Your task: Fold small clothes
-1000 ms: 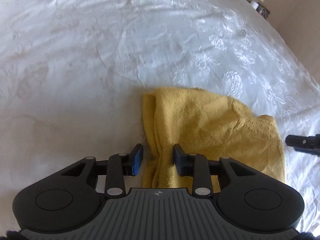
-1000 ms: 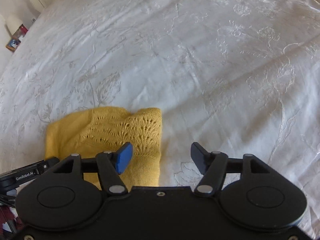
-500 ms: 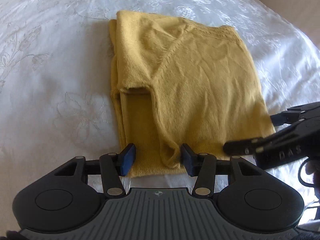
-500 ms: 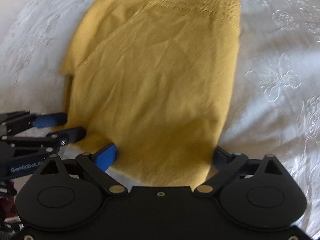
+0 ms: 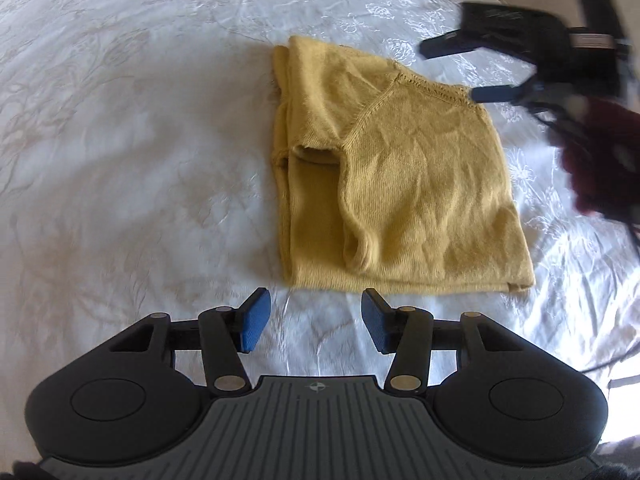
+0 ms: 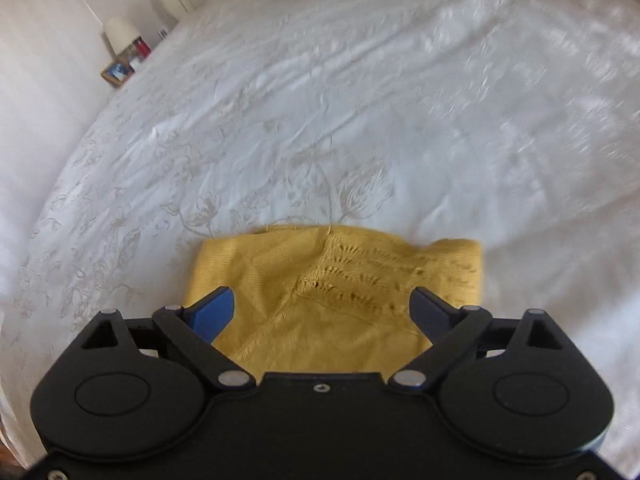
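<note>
A yellow knitted garment lies folded into a rough rectangle on the white bedspread. My left gripper is open just short of the garment's near edge, with only bedspread between its blue pads. My right gripper hovers open and wide over the garment's lace-patterned end, its pads apart from the knit. The left wrist view shows the right gripper blurred at the garment's far right corner, with a person's dark red sleeve behind it.
The embroidered white bedspread spreads out on all sides of the garment. At the far left of the right wrist view, a lamp and a small picture frame stand beside the bed against a pale wall.
My left gripper has backed off the garment's near edge, which it straddled before. The right gripper has gone from the near edge beside the left one to the garment's far end.
</note>
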The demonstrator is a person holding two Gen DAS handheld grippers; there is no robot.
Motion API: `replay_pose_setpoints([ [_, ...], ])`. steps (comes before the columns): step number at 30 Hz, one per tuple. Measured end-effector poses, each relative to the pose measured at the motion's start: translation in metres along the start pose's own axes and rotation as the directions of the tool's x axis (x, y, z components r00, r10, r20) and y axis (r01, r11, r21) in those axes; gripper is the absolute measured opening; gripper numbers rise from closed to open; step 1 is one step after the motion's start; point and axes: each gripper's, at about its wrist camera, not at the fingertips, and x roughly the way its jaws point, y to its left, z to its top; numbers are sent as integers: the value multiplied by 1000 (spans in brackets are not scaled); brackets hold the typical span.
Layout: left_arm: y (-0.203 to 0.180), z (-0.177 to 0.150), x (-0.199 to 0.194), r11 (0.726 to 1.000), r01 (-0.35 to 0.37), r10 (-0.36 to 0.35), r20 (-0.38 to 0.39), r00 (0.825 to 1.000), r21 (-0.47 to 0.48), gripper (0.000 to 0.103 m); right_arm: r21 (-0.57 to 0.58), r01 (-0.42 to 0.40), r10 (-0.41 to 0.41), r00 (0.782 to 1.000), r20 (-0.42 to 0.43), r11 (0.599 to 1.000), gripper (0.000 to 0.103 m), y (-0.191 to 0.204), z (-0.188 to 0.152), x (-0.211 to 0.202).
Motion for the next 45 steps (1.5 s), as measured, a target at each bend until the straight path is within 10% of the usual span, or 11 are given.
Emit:
replay_pose_setpoints([
  [3,2,-6,-9,999,-9,9,9,1000,-32,49,4,-88,88,985,-149,996,100,11,-11,41],
  [9,2,-5,-25,997,-37,38,16,999,-69,61,-124,-152,142,986,-88,981,101,49,-31,6],
  [12,1,5,-30,997,-15,14,-19,1000,-76,80,-140,-59,58,998,-14,988,102,55,-46,-36],
  [28,-67,32,-94,986,-142,126,160,979,93,80,98,145,-159,974,160,985,102,27,-106,-179],
  [39,-81,41,-125,950,-299,268,254,929,93,80,49,373,-374,897,238,926,102,72,-108,-206],
  [45,-82,40,-134,945,-307,265,292,919,108,80,67,342,-348,909,228,937,102,71,-109,-206],
])
